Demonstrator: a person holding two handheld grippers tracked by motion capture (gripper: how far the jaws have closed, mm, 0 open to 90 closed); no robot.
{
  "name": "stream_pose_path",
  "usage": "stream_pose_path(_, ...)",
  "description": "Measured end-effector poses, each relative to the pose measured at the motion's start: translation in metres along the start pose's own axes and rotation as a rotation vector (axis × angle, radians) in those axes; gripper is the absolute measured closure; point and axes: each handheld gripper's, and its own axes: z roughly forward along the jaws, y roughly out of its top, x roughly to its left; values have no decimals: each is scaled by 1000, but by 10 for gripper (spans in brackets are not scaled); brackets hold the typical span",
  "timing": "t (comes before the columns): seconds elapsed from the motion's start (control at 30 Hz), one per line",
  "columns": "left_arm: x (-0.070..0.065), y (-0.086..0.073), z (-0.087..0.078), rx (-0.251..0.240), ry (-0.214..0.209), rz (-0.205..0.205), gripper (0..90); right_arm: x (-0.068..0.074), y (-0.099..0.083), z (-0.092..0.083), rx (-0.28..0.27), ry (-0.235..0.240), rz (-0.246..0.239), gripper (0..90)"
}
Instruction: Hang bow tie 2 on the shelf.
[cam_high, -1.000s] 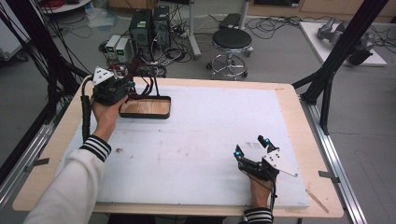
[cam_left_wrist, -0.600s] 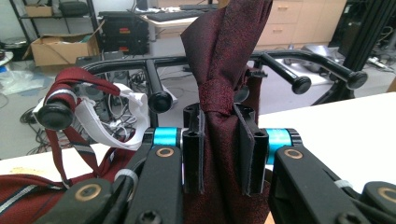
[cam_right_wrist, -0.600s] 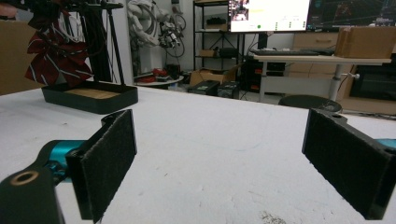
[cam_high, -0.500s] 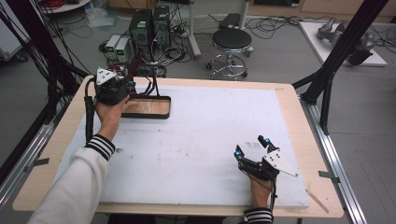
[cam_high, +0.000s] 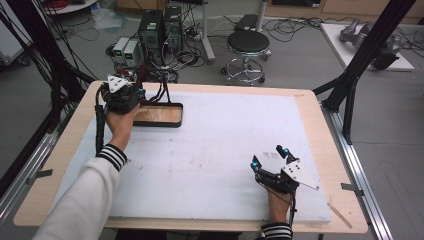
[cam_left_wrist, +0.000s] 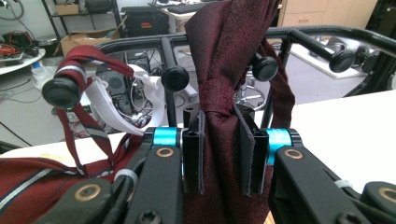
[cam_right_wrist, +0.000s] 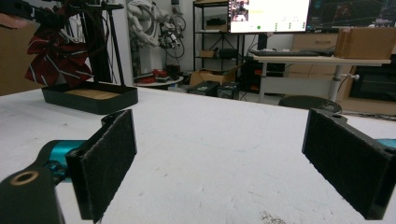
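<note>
Dark red tie pinched at the rack, right gripper idle

Tie rack (cam_high: 159, 102) is the landmark: a black frame with round-ended pegs that rises from a dark tray with a wooden floor (cam_high: 158, 114), near the far left corner of the white table mat (cam_high: 210, 150).

The left gripper (cam_left_wrist: 223, 156) is right at this rack, on its left side in the high view, where a hand in a striped cuff holds it (cam_high: 121, 95). In the left gripper view its two black jaws are pressed onto the dark red tie (cam_left_wrist: 229, 51) just below a knot-like thickening, and the cloth fills the narrow gap between the pads. This tie hangs down over the top bar of the rack, between two of the black pegs (cam_left_wrist: 174, 77). Further to the left side of the same rack, a second tie, red with pale stripes (cam_left_wrist: 77, 119), is looped around another peg, and a white curved piece (cam_left_wrist: 140, 100) sits beside it.

The right gripper (cam_high: 270, 158) is well apart from the rack, near the front right part of the mat, resting low on it. Its jaws are spread wide with nothing between them; in the right gripper view (cam_right_wrist: 224, 154) only bare mat lies between the pads, and the rack with the striped tie stands far off at the upper left.
</note>
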Motion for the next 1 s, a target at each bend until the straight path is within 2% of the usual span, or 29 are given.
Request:
stream_pose_path(0.3,1,-6,3,29,16,28,744,1,0,0,4,2,7,93)
stream_pose_path(0.5,3,-16,5,92,26,41,745,1,0,0,5,2,7,92)
stream_pose_path(0.6,6,-21,7,112,24,31,744,1,0,0,4,1,6,92)
stream_pose_path(0.9,7,-22,7,119,15,30,728,1,0,0,4,1,6,92)
stream_pose_path(1.0,8,-22,6,129,7,42,673,1,0,0,3,1,6,93)
